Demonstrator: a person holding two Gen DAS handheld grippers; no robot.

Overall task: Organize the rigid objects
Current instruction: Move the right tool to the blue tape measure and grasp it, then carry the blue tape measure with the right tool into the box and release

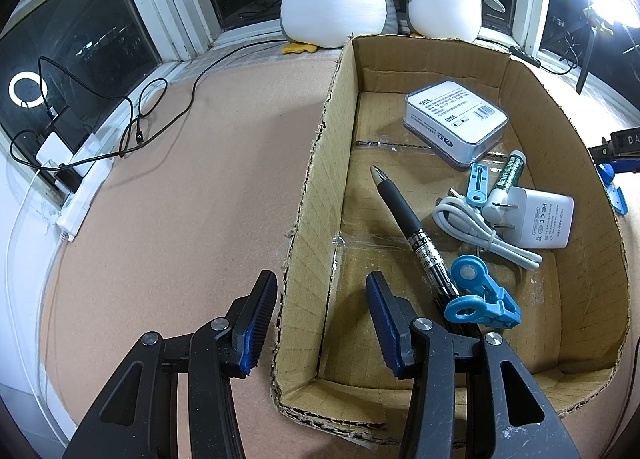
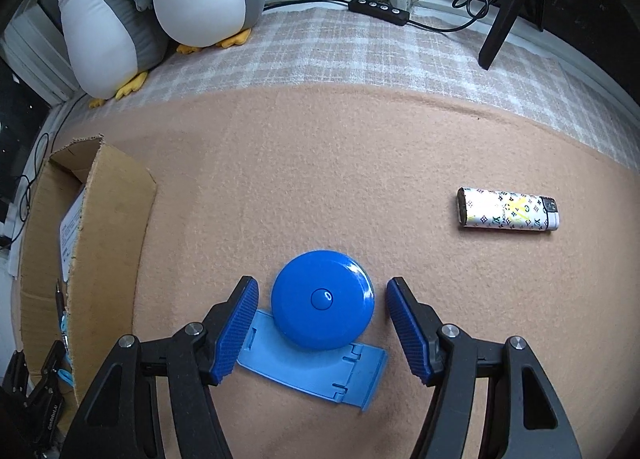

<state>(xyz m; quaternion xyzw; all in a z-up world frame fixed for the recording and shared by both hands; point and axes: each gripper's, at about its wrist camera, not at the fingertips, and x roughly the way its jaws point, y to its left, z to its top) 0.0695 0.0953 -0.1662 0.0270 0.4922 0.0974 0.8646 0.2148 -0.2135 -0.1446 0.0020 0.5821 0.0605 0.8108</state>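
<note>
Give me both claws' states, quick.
Left claw: straddling the cardboard box wall, grip unclear.
Right claw: open around the blue disc, not touching.

Left gripper (image 1: 320, 323) is straddling the box (image 1: 320, 163) wall, w/ one finger outside and one inside. Inside, near corner is lying bare; pen (image 1: 412, 235) and blue clip (image 1: 480, 299) are crowding the inner finger's right side, w/ cable (image 1: 480, 231), charger (image 1: 536, 223) and case (image 1: 456, 123) filling the far half. Mat (image 1: 180, 199) left of the box is lying open. Right gripper (image 2: 322, 323) is flanking the blue disc (image 2: 322, 299), gaps showing both sides; flat blue plate (image 2: 312, 375) is lying under it. Lighter (image 2: 508, 209) is sitting well apart, w/ open mat between.
</note>
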